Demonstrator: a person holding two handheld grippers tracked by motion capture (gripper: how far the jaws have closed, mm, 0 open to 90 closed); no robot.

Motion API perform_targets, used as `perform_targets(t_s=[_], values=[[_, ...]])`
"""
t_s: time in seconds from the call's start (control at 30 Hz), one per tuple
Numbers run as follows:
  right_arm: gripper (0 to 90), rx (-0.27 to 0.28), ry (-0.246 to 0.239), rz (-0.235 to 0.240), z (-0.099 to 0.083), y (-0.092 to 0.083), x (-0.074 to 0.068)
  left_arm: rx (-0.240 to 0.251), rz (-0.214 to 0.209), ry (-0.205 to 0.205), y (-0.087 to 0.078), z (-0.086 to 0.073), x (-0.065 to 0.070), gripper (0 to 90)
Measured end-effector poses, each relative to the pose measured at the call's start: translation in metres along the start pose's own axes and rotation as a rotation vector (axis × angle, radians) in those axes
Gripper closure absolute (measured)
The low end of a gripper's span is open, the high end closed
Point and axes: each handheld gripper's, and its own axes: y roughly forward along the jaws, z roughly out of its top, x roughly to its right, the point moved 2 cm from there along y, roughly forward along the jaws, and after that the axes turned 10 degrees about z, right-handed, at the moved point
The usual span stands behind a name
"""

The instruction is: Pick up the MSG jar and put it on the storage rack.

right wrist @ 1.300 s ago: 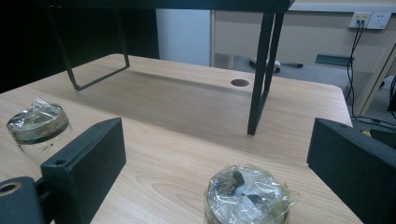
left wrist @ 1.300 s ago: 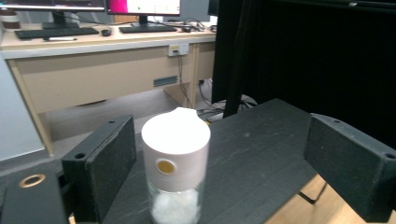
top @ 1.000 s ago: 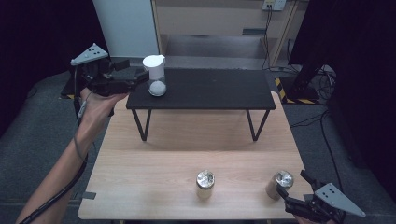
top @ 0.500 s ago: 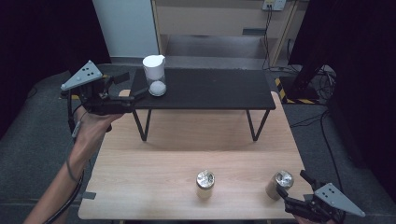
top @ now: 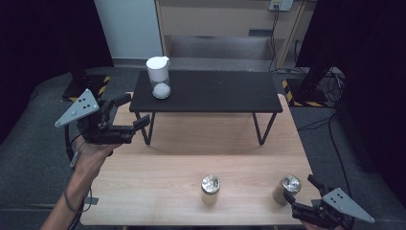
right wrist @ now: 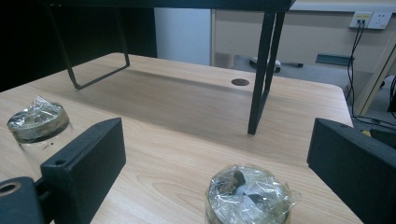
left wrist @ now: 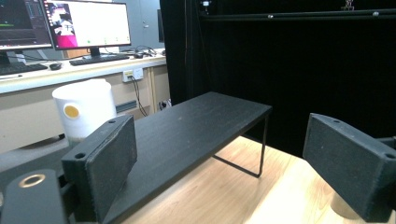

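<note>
A white-lidded container (top: pixel 158 76) stands on the left end of the black shelf (top: pixel 215 93); it is also in the left gripper view (left wrist: pixel 84 109). My left gripper (top: pixel 134 111) hovers off the shelf's front left corner, open and empty (left wrist: pixel 224 154). Two foil-capped jars stand on the wooden table: one in the middle (top: pixel 210 186) and one at the right (top: pixel 288 187). My right gripper (top: pixel 299 188) sits at the table's near right corner, open, with the right jar (right wrist: pixel 250 196) between its jaws but not touched. The middle jar (right wrist: pixel 37 123) is off to its left.
The black shelf stands on thin metal legs (top: pixel 261 129) across the far half of the wooden table (top: pixel 158 187). A desk with monitors (left wrist: pixel 88 23) lies beyond the shelf. Dark curtains and floor cables (top: pixel 330 76) surround the table.
My left gripper has drawn back from the white container, moving toward the near left and lower, still open and empty. The right gripper and both jars have stayed put.
</note>
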Motion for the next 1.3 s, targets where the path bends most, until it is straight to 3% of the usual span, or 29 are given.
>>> perform_targets(t_s=[0.27, 0.73, 0.9, 1.3], values=[[4.9, -0.001, 0.000, -0.003, 0.000, 0.000, 0.000, 0.005, 0.004, 0.012, -0.015, -0.022, 0.009, 8.9], [4.9, -0.001, 0.000, -0.003, 0.000, 0.000, 0.000, -0.007, 0.021, -0.017, -0.035, -0.067, 0.015, 8.9], [4.9, 0.000, -0.001, -0.003, 0.000, 0.000, 0.000, -0.020, 0.036, 0.003, -0.039, -0.083, 0.018, 8.9], [4.9, -0.002, 0.000, -0.004, 0.000, 0.000, -0.001, -0.037, 0.056, -0.049, -0.050, -0.119, 0.018, 8.9]])
